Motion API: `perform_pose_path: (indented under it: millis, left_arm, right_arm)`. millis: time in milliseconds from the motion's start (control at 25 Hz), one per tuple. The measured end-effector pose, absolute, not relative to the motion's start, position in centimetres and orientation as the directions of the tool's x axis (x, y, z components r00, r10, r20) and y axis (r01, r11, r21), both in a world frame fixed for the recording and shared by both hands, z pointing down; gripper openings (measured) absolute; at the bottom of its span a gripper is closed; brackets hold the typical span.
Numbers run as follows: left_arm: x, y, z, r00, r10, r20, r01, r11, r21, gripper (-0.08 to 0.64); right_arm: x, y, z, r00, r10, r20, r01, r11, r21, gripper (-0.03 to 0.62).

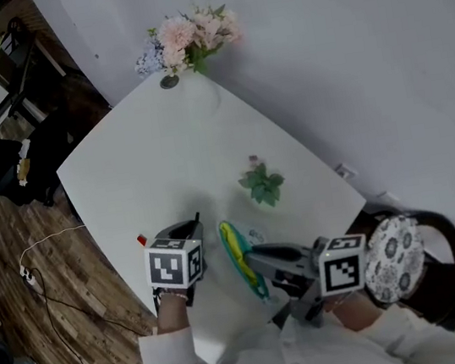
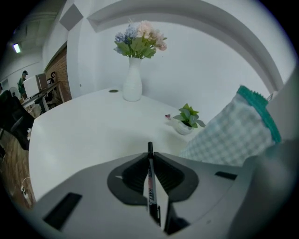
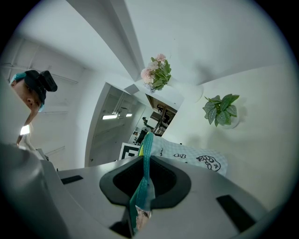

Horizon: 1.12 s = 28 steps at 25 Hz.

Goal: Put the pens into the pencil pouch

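Left hand-held gripper: closed on a slim black pen with a white printed barrel; the pen is clamped lengthwise, its dark tip poking out past the jaws.
Right hand-held gripper: closed on the teal zip edge of a pale checked fabric pencil pouch, by which the mouth is held up and open.
Pen and pouch: the black pen is carried above the white tabletop, just to the left of the pencil pouch and not yet over its opening.
Done so far: a pen has been gripped and the pouch readied; something yellow is seen inside the opening (whether it is a pen cannot be told).
Left to do: the held pen is still to be brought over the mouth and let go inside.
Other pens: none are clearly made out on the tabletop; a small red object at its near edge cannot be identified.
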<state>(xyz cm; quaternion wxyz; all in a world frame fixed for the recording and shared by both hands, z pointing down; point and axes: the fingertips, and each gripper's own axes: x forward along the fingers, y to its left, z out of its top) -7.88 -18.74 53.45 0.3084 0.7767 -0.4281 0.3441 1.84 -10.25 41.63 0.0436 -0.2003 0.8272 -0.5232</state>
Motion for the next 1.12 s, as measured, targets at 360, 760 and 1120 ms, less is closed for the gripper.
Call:
perform_pose_path:
  millis: [360, 760, 1120]
  left_arm:
    - [-7.3, -17.8, 46.6, 0.509, -0.632, 0.585, -0.854, -0.457, 0.249, 0.04]
    - [-6.7, -15.8, 37.9, 0.578, -0.751, 0.321, -0.815, -0.509, 0.276, 0.04]
    - [-5.3, -13.8, 31.2, 0.614, -0.787, 0.062, -0.765, -0.574, 0.293, 0.04]
  right_arm:
    - [1.6, -9.7, 41.6, -0.915, -0.379, 0.141, -0.292, 0.377, -0.879, 0.04]
    - [0.9, -9.1, 40.5, -0.922, -0.366, 0.126, -0.286, 0.427, -0.858, 0.04]
    - [0.8, -8.4, 40.1, -0.924, -0.362, 0.125, -0.286, 0.437, -0.853, 0.04]
